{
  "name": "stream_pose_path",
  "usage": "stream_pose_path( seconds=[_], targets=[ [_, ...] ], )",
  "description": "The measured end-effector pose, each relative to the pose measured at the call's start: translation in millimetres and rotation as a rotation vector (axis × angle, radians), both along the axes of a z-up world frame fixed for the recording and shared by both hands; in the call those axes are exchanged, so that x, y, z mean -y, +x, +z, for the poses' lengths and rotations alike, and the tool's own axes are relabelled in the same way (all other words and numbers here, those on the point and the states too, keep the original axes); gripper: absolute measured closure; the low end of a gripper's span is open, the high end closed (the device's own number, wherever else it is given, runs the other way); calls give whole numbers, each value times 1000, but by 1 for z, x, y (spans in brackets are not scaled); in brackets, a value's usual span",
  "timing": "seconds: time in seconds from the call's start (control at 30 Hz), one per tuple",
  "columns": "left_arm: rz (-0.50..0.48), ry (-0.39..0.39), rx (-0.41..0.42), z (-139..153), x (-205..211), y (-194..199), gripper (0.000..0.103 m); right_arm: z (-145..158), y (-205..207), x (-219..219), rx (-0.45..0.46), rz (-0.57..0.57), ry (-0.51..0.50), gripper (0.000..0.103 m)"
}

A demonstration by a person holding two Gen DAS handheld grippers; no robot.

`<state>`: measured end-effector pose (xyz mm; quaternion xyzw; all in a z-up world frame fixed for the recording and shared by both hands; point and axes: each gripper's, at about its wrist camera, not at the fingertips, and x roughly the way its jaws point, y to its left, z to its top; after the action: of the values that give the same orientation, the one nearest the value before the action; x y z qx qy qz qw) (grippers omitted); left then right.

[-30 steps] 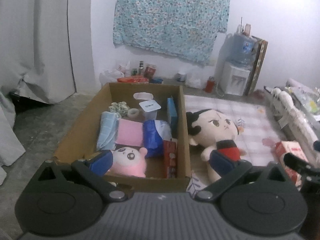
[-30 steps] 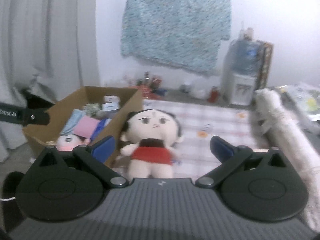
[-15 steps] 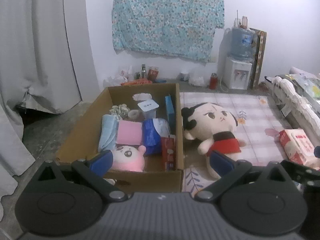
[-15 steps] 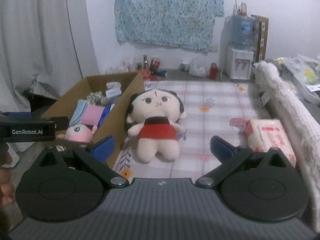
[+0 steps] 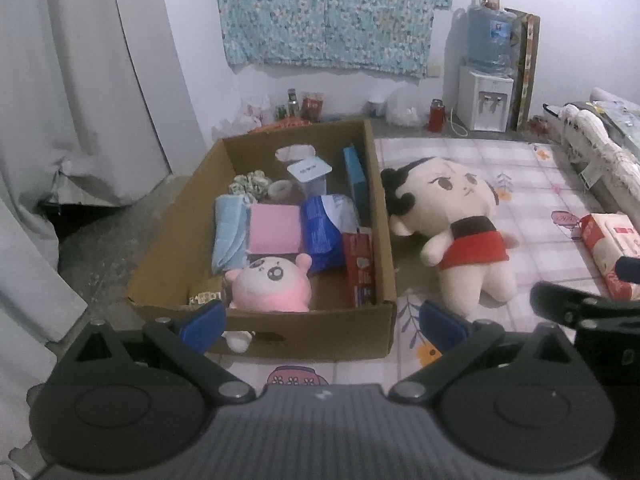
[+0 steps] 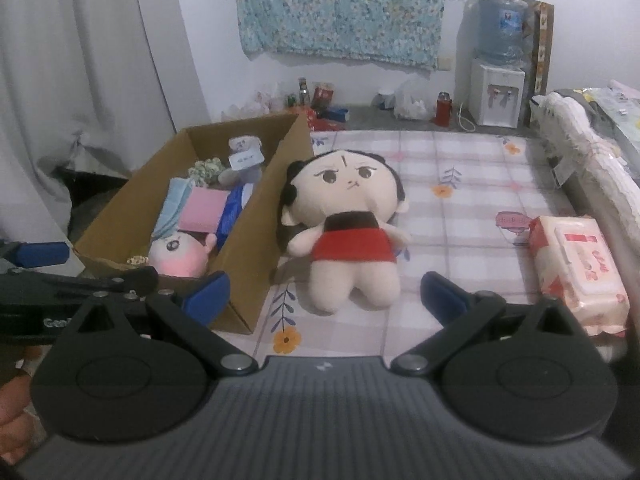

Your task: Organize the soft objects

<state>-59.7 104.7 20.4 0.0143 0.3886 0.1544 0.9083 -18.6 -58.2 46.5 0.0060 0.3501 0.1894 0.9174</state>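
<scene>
A cream plush doll [image 5: 456, 228] [image 6: 348, 224] in a red skirt lies face up on the checked mat, just right of the cardboard box [image 5: 380, 216] [image 6: 256, 216]. In the box sit a pink plush [image 5: 268, 284] [image 6: 180, 256], a pink cloth [image 5: 274, 229], a light blue cloth [image 5: 229, 229] and a blue pack [image 5: 324, 228]. My left gripper [image 5: 322, 322] hangs open in front of the box's near wall, holding nothing. My right gripper [image 6: 326, 292] stands open just short of the doll's feet, also holding nothing.
A red-and-white tissue pack [image 6: 576, 264] [image 5: 610, 248] lies on the mat at the right. A rolled white bundle [image 6: 580, 152] runs along the right edge. A water dispenser [image 6: 498, 68] and small bottles [image 6: 312, 94] stand at the back wall; a curtain [image 5: 80, 80] hangs left.
Both grippers have pulled back and risen, so the box and doll look farther off and lower. The tissue pack has come into the right wrist view. Both stay open.
</scene>
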Motion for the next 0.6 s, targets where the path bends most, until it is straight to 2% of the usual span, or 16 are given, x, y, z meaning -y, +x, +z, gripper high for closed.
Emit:
stream_pose_path(
  seconds=[0.2, 0.6],
  targets=[
    [4, -33, -17, -4, -9, 4, 0, -12, 13, -12, -46, -16, -37, 1],
    [24, -39, -43, -9, -19, 5, 0, -22, 21, -24, -88, -11, -58, 1]
  ],
)
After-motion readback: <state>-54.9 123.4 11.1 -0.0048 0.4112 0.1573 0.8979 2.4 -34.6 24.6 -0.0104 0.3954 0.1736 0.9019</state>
